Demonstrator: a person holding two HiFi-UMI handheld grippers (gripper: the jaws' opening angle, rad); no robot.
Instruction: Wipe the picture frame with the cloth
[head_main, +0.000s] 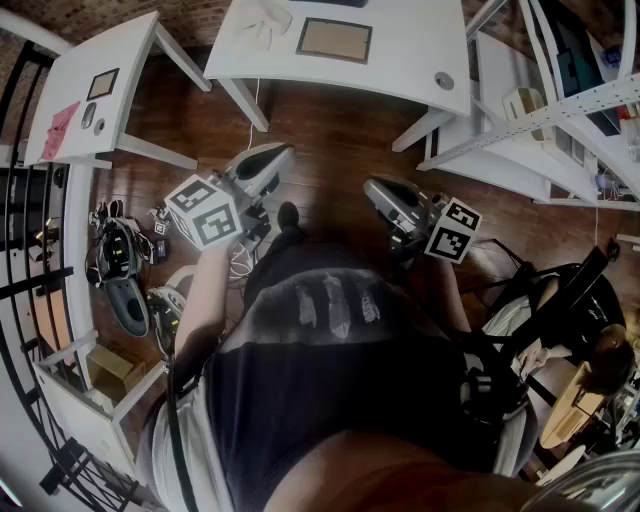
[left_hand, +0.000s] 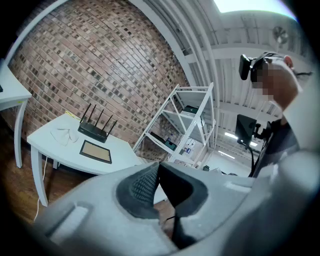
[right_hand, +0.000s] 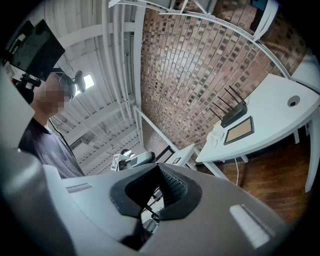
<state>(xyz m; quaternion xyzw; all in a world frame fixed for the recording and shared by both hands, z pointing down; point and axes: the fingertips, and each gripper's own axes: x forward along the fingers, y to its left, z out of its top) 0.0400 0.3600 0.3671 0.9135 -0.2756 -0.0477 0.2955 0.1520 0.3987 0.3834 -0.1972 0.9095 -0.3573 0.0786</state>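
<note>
The picture frame (head_main: 334, 40), dark-edged with a tan middle, lies flat on the white table (head_main: 400, 60) at the top of the head view. The white cloth (head_main: 262, 22) is crumpled just to its left. My left gripper (head_main: 268, 158) and right gripper (head_main: 376, 190) are held close to my body over the wooden floor, well short of the table. Both are shut with nothing between their jaws. In the left gripper view the frame (left_hand: 96, 151) and cloth (left_hand: 62, 135) lie far off beyond the closed jaws (left_hand: 159, 167). The right gripper view shows the frame (right_hand: 239, 130) and cloth (right_hand: 216, 136) at the right.
A black router (left_hand: 95, 131) stands behind the frame. A second white table (head_main: 100, 80) at the left carries a small frame and pink paper. White shelving (head_main: 540, 110) stands at the right. Shoes and cables (head_main: 120, 260) litter the floor at left. A seated person (head_main: 590, 350) is at lower right.
</note>
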